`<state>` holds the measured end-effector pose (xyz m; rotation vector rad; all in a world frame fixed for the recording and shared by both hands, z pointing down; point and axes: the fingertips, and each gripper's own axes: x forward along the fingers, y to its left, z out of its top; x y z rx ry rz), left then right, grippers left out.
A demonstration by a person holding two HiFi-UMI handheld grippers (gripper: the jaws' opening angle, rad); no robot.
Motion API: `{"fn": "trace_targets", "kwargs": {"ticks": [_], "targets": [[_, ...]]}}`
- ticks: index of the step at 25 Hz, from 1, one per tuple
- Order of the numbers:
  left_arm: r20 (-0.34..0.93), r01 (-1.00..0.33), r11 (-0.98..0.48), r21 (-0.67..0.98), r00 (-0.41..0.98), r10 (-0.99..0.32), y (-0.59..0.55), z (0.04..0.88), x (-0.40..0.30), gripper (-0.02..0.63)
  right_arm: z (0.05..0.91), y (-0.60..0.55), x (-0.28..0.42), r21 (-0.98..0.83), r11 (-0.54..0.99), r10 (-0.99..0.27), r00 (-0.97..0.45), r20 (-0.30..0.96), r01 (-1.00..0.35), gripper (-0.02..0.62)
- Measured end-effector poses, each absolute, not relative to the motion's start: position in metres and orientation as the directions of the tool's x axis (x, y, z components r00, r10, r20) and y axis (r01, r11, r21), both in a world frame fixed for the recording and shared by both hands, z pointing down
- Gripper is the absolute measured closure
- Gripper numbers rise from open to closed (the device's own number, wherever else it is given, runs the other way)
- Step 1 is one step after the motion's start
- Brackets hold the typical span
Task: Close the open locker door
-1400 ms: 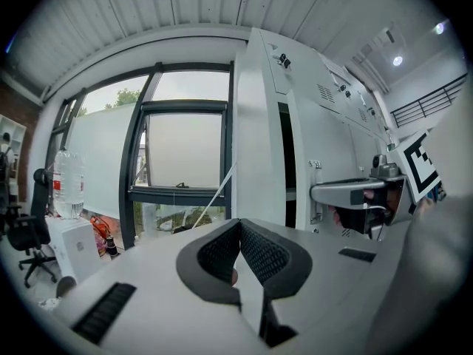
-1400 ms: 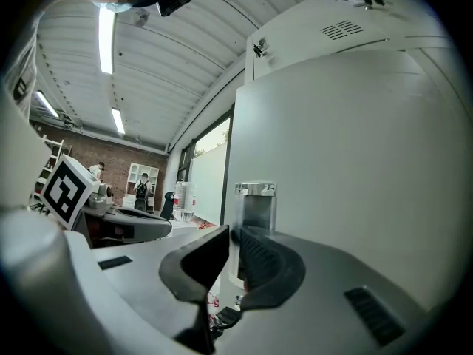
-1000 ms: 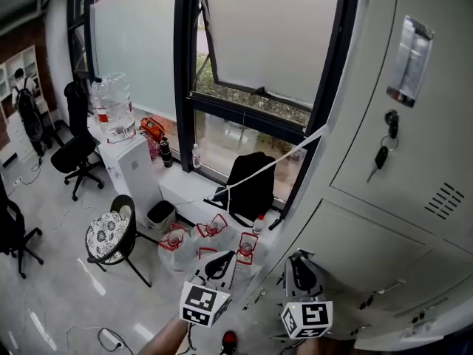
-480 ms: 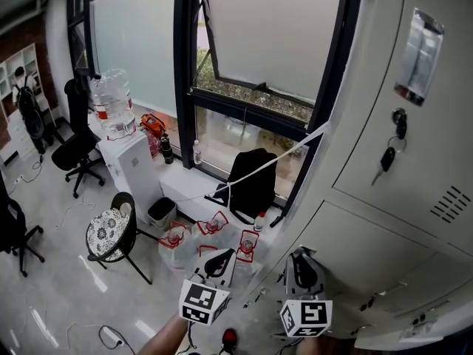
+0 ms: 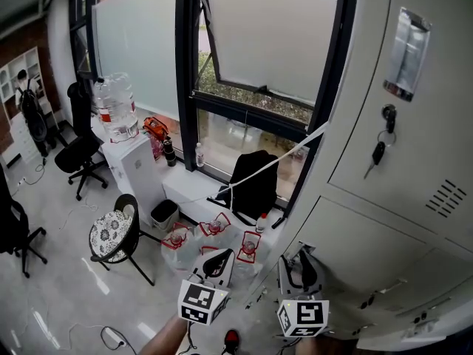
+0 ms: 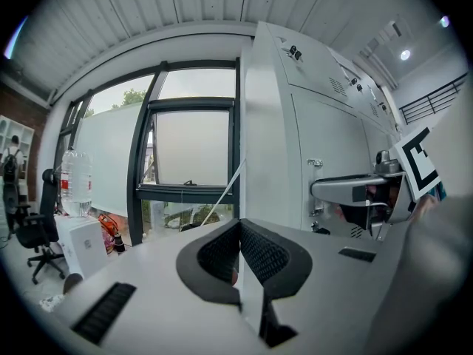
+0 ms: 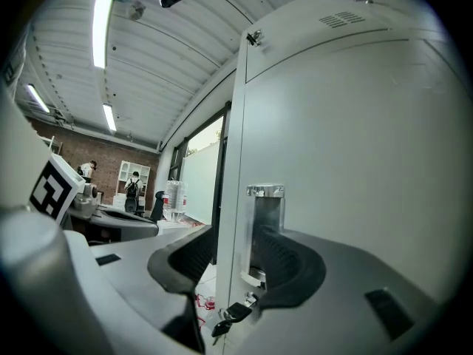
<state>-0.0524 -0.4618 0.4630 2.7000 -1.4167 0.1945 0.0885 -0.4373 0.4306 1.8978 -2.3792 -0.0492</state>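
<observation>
Pale grey lockers [image 5: 414, 198] fill the right of the head view; the upper door carries a metal handle recess [image 5: 409, 54] and hanging keys [image 5: 378, 152]. Low down, my right gripper [image 5: 299, 263] sits at a lower locker door's edge. In the right gripper view the door's edge [image 7: 235, 198], with its handle recess [image 7: 267, 220] and keys [image 7: 235, 315], stands between the jaws; they are opening and the pads [image 7: 185, 254] do not press on it. My left gripper [image 5: 216, 263] hangs beside it, shut and empty [image 6: 238, 254].
A black-framed window [image 5: 259, 65] lies ahead. Below it are a black bag [image 5: 251, 183], red-and-white bags [image 5: 214, 231], a round stool [image 5: 111, 231], a water dispenser with a bottle [image 5: 114, 109] and office chairs [image 5: 77, 157].
The right gripper's jaws have spread apart at the door edge. Both grippers stay in about the same place; the head view shifted slightly.
</observation>
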Motion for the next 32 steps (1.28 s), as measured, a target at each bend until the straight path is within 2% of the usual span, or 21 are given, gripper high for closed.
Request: {"fn": "trace_targets", "kwargs": {"ticks": [2,12,24,32], "targets": [[0.150,-0.823,-0.569,0.016,0.564,-0.812,-0.459,0.462,-0.052,0.584,0.429,-0.433,0.090,0.100,0.220,-0.975,-0.216,0.048,-0.970,0.396],[0.135,-0.803,-0.596,0.005,0.591,-0.795,-0.433,0.454,-0.039,0.584,0.421,-0.406,0.102,0.087,0.209,-0.978,-0.207,0.033,-0.974,0.394],[0.125,-0.760,-0.650,-0.016,0.643,-0.755,-0.366,0.448,-0.021,0.584,0.423,-0.329,0.136,0.066,0.112,-0.993,-0.111,0.029,-0.991,0.451],[0.128,-0.724,-0.689,-0.046,0.679,-0.723,-0.306,0.448,-0.016,0.584,0.433,-0.263,0.144,0.081,0.062,-0.997,-0.058,0.056,-0.995,0.540]]}}
